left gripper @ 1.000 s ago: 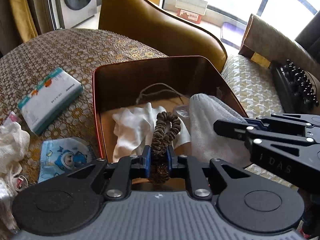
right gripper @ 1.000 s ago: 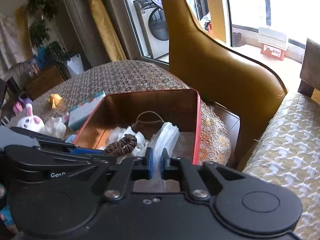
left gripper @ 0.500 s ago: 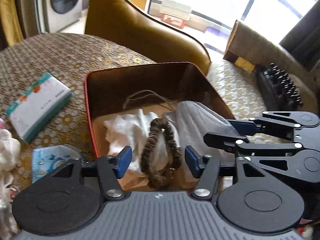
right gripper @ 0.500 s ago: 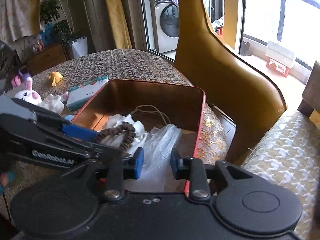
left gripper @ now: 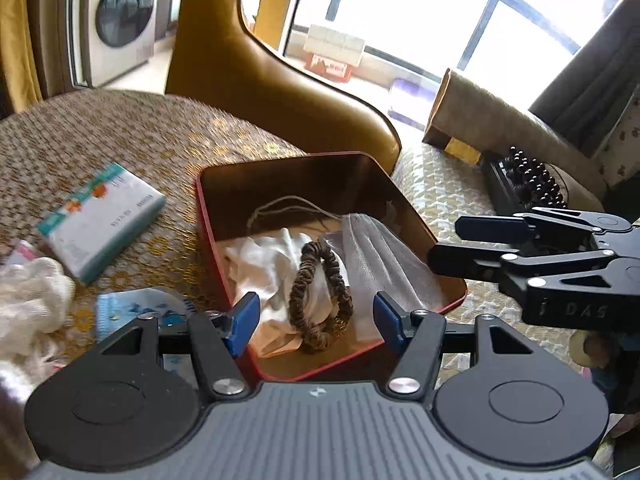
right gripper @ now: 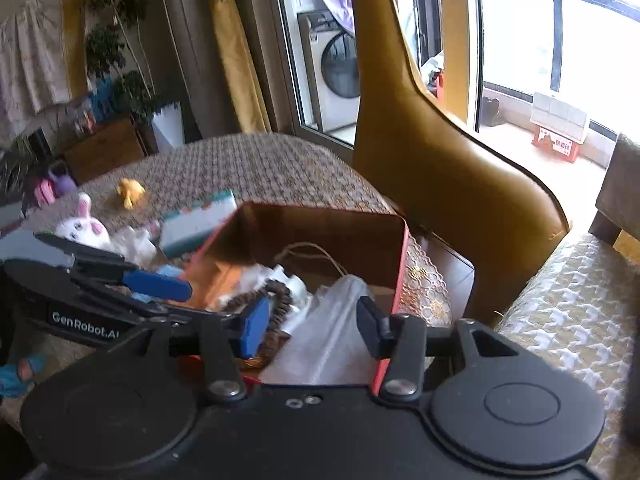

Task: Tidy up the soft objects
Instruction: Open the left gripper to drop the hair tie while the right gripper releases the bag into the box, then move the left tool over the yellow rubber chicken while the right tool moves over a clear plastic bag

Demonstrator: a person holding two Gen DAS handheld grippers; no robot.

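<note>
On the patterned tablecloth (left gripper: pixel 132 136): red tin box (left gripper: pixel 208 240), open, at the table's edge by the mustard chair (left gripper: pixel 280 92). Inside the box: crumpled white cloth (left gripper: pixel 264 264) toward the left, brown scrunchie (left gripper: pixel 320 300) lying on top of it, white mesh bag (left gripper: pixel 384 256) just beside the scrunchie on the right, thin cord (left gripper: pixel 288 204) looped at the back. Above the near rim of the box: left gripper (left gripper: pixel 316 322), blue-padded fingers spread wide, holding nothing, scrunchie lying loose in the gap between them. Off to the right of the box: right gripper (left gripper: pixel 452 244), seen side-on from the left wrist camera, fingers parted. From the right wrist camera: right gripper (right gripper: pixel 310 326) likewise spread wide and empty, mesh bag (right gripper: pixel 332 320) resting in the box beneath the gap, untouched by either pad; left gripper (right gripper: pixel 168 286) reaching in from the left over the box rim (right gripper: pixel 400 276). Left of the box on the cloth: tissue pack (left gripper: pixel 100 220), blue printed packet (left gripper: pixel 136 308) near the left finger, bunched white fabric (left gripper: pixel 28 300) at the frame edge. Farther back on the table: white bunny toy (right gripper: pixel 82 226), small yellow toy (right gripper: pixel 130 192). Beyond the chair: washing machine (left gripper: pixel 120 28), blurred by motion.
</note>
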